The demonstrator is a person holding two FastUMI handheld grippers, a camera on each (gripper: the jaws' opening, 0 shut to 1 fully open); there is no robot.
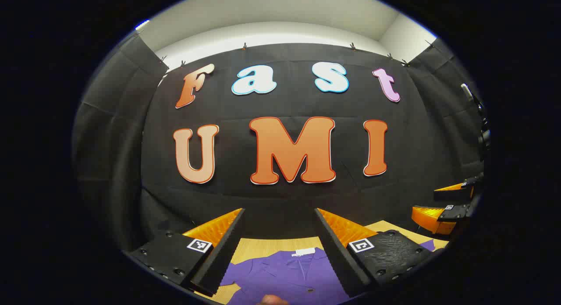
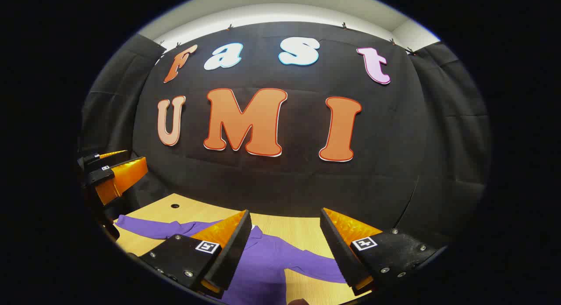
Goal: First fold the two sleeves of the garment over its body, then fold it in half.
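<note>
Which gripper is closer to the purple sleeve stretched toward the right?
Right. The right gripper hovers just above that sleeve, jaws open; the left gripper hangs over the opposite sleeve.

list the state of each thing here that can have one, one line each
left gripper: open, raised above the garment, holding nothing
right gripper: open, raised above the garment, holding nothing
purple garment: lying flat on the table, collar toward the wall, unfolded
garment's sleeves: spread out to the sides on the table, not yet folded over the body
wooden table: partly covered by the garment
</note>
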